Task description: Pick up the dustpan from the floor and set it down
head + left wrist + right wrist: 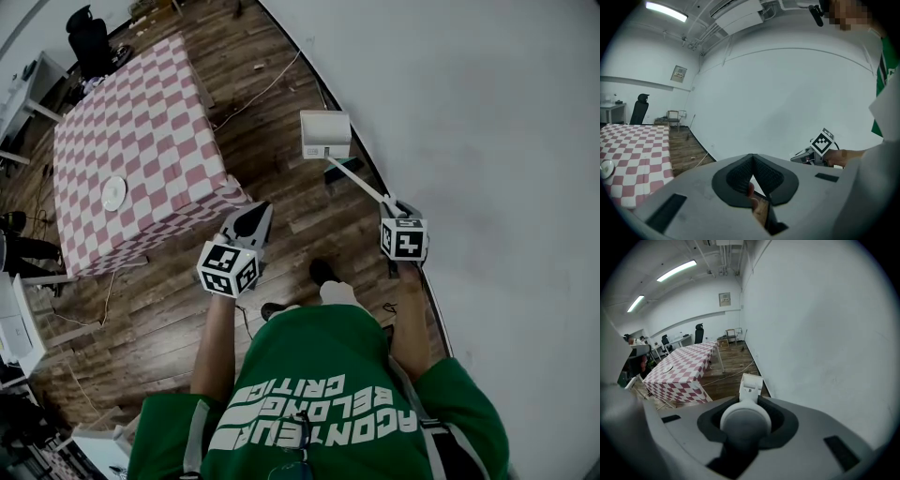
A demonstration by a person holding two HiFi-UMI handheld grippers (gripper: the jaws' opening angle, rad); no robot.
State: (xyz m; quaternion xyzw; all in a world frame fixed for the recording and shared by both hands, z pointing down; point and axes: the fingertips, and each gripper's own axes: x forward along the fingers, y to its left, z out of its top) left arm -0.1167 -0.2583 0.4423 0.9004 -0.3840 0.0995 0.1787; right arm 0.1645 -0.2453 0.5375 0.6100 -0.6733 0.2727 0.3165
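The right gripper [394,208] has its fingers clamped round the end of the dustpan's [325,134] long handle [361,180], with the white pan out beyond them beside the wall [487,141], while the left gripper's [255,217] fingers are pressed together, empty.

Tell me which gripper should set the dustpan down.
Right. The right gripper is closed on the handle of the dustpan, whose pan sits ahead by the wall. The left gripper is shut on nothing, off towards the checkered table.

Wood floor [281,84], white wall [487,112], red-check table [141,122] w/ plate [113,192], ceiling strip lights [677,269].
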